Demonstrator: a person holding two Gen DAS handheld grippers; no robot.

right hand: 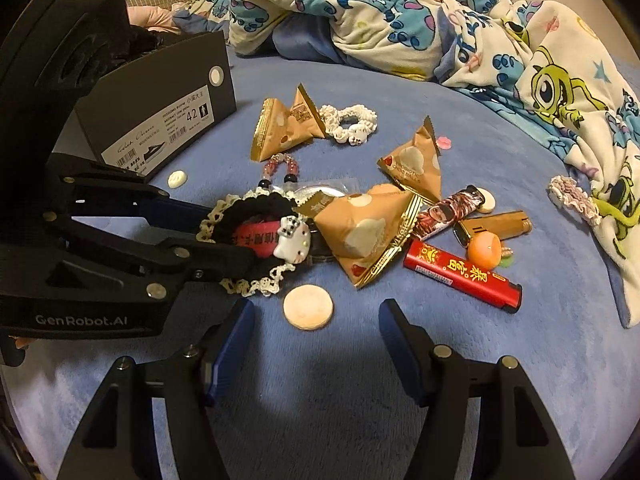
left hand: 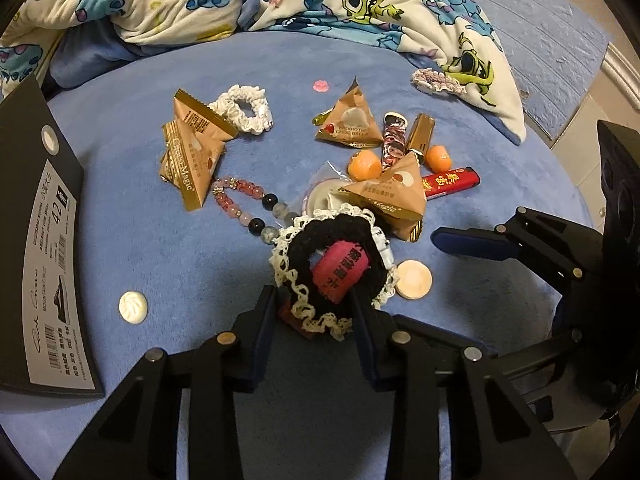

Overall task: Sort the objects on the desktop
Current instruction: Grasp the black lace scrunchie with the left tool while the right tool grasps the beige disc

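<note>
A black scrunchie [left hand: 332, 240] with cream lace trim and a white cat charm [right hand: 290, 240] lies on the blue bedspread, over a pink lighter [left hand: 340, 272]. My left gripper [left hand: 314, 308] is open, its fingers on either side of the scrunchie's near edge; it also shows in the right wrist view [right hand: 224, 236]. My right gripper [right hand: 316, 320] is open and empty, just short of a round peach tablet [right hand: 308, 307]. Tan triangular snack packets [right hand: 364, 232], a red lighter [right hand: 462, 274], a bead bracelet [left hand: 248, 204] and a white scrunchie [left hand: 244, 108] lie around.
A black shoebox [right hand: 160, 120] stands at the left. A cartoon-print blanket [right hand: 400, 20] is heaped along the back and right. Orange balls [left hand: 364, 166], a gold lighter [right hand: 496, 224], a patterned lighter [right hand: 444, 214], a white tablet [left hand: 133, 307] and a purple scrunchie [right hand: 572, 196] also lie about.
</note>
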